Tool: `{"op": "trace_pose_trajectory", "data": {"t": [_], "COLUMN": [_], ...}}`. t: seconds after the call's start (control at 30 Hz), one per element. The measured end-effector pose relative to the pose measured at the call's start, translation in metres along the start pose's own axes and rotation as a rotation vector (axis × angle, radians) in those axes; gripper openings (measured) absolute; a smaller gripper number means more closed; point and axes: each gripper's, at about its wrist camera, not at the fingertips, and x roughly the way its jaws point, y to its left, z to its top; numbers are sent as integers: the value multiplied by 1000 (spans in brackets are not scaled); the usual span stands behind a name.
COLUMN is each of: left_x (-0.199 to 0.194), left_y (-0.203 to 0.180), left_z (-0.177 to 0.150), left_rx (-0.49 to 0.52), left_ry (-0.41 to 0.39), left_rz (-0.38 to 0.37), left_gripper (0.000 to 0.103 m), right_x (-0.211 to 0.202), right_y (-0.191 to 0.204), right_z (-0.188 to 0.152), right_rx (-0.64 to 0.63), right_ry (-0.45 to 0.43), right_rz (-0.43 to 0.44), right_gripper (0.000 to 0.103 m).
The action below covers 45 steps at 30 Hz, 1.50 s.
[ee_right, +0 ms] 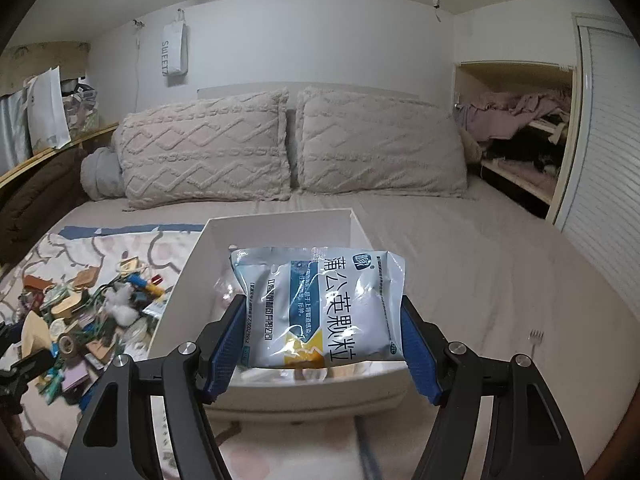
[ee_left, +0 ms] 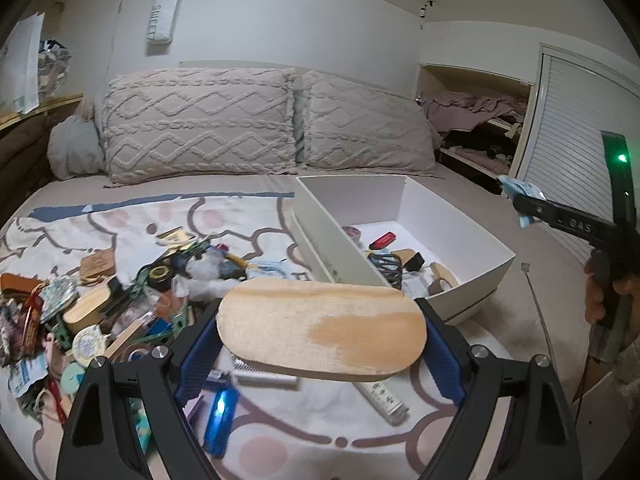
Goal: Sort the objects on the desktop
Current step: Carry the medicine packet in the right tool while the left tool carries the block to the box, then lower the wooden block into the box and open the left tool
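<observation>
My left gripper (ee_left: 320, 344) is shut on an oval wooden brush (ee_left: 322, 326), held flat-side up above the patterned blanket, just short of the white box (ee_left: 472, 300). My right gripper (ee_right: 324, 332) is shut on a blue-and-white medicine sachet (ee_right: 320, 306), held over the near end of the white box (ee_right: 280, 394). In the left wrist view the right gripper (ee_left: 520, 200) shows at the right edge with the sachet (ee_left: 518, 190) at its tip. A pile of small desktop objects (ee_left: 100, 300) lies on the blanket to the left; the same pile (ee_right: 88, 320) shows in the right wrist view.
The box holds a red lighter (ee_left: 382, 240), a black clip (ee_left: 386, 266) and other small items. A blue lighter (ee_left: 218, 420) and a white strip (ee_left: 382, 396) lie under the brush. Two pillows (ee_left: 272, 124) stand behind. A cable end (ee_right: 536, 336) lies on the sheet.
</observation>
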Motion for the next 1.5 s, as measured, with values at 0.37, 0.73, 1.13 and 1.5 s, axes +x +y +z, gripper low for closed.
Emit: {"op": "trace_pose_trajectory", "data": {"t": [0.37, 0.73, 1.13, 1.5], "left_x": [36, 65, 100, 144], "left_y": [-28, -44, -63, -77], "left_z": [10, 22, 44, 94], "left_rx": [21, 23, 52, 46], "left_ry": [19, 37, 64, 68], "left_rz": [-49, -65, -92, -112], "left_gripper": [90, 90, 90, 90], "right_x": [42, 92, 124, 138], "right_y": [-14, -17, -9, -15], "right_z": [31, 19, 3, -2], "right_rx": [-62, -51, -52, -40], "right_ry": [9, 149, 272, 286], "right_rz": [104, 175, 206, 201], "right_gripper": [72, 72, 72, 72]}}
